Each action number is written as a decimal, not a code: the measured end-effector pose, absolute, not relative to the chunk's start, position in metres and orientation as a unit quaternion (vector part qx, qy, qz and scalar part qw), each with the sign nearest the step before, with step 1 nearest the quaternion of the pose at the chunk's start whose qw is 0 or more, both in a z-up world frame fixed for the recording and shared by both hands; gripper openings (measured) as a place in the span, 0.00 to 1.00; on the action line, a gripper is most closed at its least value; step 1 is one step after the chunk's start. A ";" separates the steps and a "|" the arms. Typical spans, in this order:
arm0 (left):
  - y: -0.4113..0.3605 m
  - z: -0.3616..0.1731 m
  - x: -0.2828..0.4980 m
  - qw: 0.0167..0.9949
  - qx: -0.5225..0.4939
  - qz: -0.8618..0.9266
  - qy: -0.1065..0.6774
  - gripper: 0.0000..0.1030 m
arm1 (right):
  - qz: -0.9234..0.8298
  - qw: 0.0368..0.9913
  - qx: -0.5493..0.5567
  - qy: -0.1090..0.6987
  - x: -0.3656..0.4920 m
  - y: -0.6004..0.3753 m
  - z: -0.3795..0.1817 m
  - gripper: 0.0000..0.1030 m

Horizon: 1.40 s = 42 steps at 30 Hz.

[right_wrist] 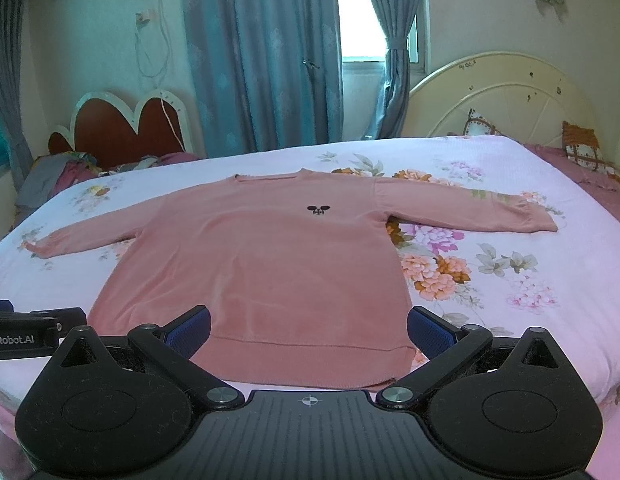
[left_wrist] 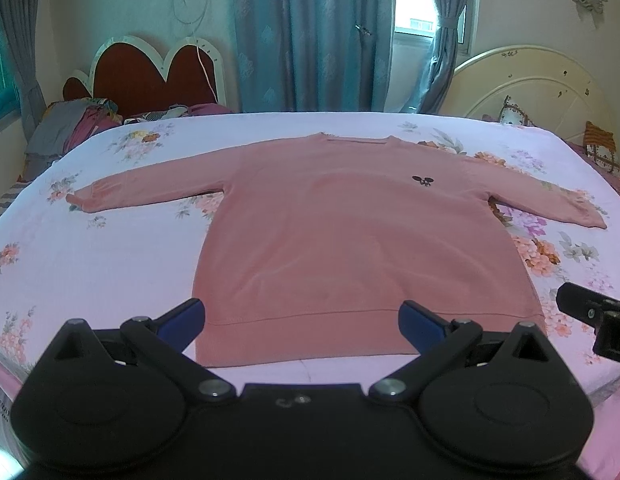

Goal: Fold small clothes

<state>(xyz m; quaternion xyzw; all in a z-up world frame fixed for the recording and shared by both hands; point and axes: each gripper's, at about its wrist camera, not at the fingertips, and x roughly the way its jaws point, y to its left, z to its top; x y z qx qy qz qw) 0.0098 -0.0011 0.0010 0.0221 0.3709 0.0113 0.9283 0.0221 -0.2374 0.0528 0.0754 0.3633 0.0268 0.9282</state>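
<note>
Sweater [left_wrist: 350, 232] collar perhaps folded under

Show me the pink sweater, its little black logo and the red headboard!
pink sweater [left_wrist: 330, 248], left wrist view, middle of its body.
black logo [right_wrist: 318, 209], right wrist view, its centre.
red headboard [left_wrist: 150, 80], left wrist view, red padding.

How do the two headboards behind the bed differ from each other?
The headboard on the left is dark red with a white scalloped border shaped in humps; the headboard on the right is cream, one wide rounded arch with radiating grooves. The red one has a white cord hanging across it; the cream one shows small dark marks and has patterned cushions at its foot. Both stand beyond the pink sweater.
</note>
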 end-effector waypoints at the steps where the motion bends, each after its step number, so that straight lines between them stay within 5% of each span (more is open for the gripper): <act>1: -0.001 0.001 0.011 0.928 0.022 0.011 0.372 1.00 | 0.026 0.928 0.076 0.364 0.023 -0.238 0.052 1.00; 19: 0.008 -0.009 0.048 0.924 0.028 0.003 0.383 1.00 | -0.010 0.925 0.065 0.374 0.053 -0.236 0.039 1.00; 42: 0.046 -0.033 0.202 0.921 0.026 -0.035 0.388 1.00 | -0.118 0.913 0.080 0.383 0.176 -0.252 0.015 1.00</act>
